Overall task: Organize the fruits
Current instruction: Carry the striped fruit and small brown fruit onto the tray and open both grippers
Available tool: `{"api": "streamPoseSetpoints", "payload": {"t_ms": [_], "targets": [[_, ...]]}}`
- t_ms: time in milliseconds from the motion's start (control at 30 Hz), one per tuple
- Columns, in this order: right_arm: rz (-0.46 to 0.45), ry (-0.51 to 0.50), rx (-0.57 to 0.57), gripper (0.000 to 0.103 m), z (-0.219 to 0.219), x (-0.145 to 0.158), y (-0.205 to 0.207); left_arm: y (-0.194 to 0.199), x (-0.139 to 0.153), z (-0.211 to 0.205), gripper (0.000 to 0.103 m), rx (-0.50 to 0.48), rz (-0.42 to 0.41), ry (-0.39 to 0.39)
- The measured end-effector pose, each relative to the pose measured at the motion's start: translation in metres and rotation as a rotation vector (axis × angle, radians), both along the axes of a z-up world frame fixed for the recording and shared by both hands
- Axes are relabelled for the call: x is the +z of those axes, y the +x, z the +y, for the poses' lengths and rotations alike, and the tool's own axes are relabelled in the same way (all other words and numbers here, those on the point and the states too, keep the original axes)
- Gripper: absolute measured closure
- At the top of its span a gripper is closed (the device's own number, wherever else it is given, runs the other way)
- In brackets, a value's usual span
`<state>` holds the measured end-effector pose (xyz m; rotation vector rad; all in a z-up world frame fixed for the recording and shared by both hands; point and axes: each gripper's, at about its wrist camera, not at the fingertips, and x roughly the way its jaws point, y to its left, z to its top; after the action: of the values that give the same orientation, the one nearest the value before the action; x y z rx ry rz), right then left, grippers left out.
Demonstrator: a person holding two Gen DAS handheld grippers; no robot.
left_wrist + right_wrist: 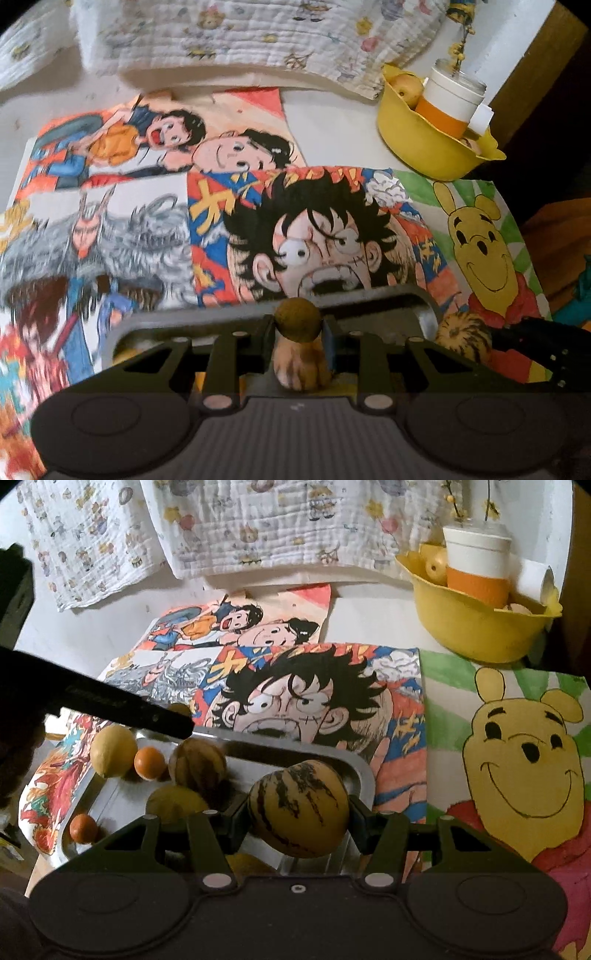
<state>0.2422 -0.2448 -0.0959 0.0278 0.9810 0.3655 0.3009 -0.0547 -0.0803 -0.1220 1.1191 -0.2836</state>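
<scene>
My left gripper (297, 325) is shut on a small round brown fruit (297, 320), held above the metal tray (424, 306); it also shows in the right wrist view (180, 709) at the tip of the left gripper's dark finger (162, 722). My right gripper (299, 818) is shut on a yellow striped melon-like fruit (299, 812), above the tray's (354, 771) right end. In the tray lie a yellow lemon-like fruit (112, 750), two small orange fruits (149, 763) (83, 828), another striped fruit (197, 766) and a yellow fruit (175, 805).
A yellow bowl (476, 631) at the back right holds a white and orange cup (476, 565) and a yellow fruit (436, 566). Cartoon drawings (314, 698) cover the table. A printed cloth (258, 524) hangs behind. The table's right edge drops off past the bowl.
</scene>
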Motion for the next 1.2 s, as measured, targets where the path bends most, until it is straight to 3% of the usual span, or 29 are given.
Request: {"api": "streamPoseSetpoints", "payload": {"t_ms": [667, 867, 1200], "targets": [[0.029, -0.039, 0.176, 0.046, 0.026, -0.001, -0.008, -0.053, -0.001, 0.023, 0.073, 0.148, 0.023, -0.034], [0.042, -0.049, 0.235, 0.046, 0.038, -0.006, -0.009, -0.061, -0.008, 0.029, 0.073, 0.184, 0.065, -0.014], [0.054, -0.058, 0.239, 0.046, 0.039, -0.008, -0.008, -0.063, -0.022, 0.036, 0.073, 0.233, 0.132, 0.011]]}}
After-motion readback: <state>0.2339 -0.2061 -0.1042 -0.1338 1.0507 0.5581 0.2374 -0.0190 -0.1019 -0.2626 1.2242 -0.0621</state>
